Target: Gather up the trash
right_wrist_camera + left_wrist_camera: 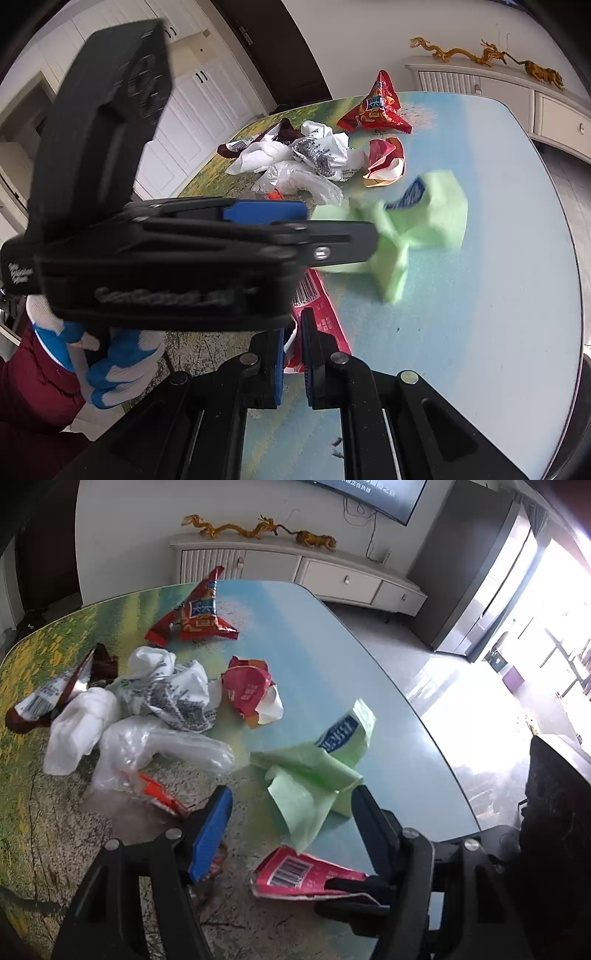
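Observation:
Trash lies on the table [332, 635]. A green wrapper [314, 775] lies crumpled just ahead of my left gripper [291, 801], which is open with its jaws on either side of the wrapper's near end. A pink barcode wrapper [295, 875] lies below it. My right gripper [293, 332] is shut on the pink barcode wrapper [314, 299]. The left gripper [306, 218] crosses the right wrist view, beside the green wrapper [417, 221]. Further back lie white plastic bags [162, 694], a red crumpled wrapper [251, 690], a red snack bag [199, 613] and a brown wrapper [55, 694].
The table edge curves along the right, with floor beyond [443, 657]. A white TV cabinet [332, 576] with golden dragon figures [236, 530] stands against the far wall. A gloved hand [110, 365] holds the left gripper's handle. White cupboards [192, 110] stand at the left.

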`<act>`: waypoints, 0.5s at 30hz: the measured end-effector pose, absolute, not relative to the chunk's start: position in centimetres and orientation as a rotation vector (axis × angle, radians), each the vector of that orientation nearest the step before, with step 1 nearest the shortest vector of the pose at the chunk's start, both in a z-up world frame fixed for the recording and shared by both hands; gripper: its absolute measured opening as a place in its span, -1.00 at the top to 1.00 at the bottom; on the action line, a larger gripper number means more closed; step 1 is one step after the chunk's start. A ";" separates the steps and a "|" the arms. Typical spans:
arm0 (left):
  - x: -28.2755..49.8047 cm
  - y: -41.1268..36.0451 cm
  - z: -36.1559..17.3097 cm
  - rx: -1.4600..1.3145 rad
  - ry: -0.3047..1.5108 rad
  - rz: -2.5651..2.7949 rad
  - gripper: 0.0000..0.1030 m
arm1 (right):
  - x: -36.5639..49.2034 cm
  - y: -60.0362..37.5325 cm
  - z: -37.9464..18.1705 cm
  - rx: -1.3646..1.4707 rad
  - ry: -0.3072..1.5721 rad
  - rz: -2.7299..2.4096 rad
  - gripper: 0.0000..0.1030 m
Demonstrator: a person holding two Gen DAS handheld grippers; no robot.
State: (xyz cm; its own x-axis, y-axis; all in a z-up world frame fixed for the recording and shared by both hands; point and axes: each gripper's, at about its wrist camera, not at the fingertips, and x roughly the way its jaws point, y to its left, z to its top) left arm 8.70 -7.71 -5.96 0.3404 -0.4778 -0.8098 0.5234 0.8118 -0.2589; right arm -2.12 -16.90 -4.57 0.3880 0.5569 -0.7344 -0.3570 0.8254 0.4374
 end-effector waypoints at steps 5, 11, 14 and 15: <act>9.3 -9.8 -7.0 0.090 1.065 -0.630 0.24 | -2.5 -17.4 -4.6 0.228 1.017 0.580 0.84; 9.3 -9.4 -6.7 -0.009 1.062 -0.638 0.98 | -3.4 -18.7 -4.7 0.251 1.010 0.550 0.84; 8.8 -8.9 -5.6 -0.026 1.024 -0.634 1.00 | -3.9 -19.4 -4.7 0.263 1.005 0.533 0.84; 8.6 -8.7 -5.3 -0.029 1.013 -0.634 1.00 | -4.1 -19.7 -4.7 0.268 1.001 0.526 0.85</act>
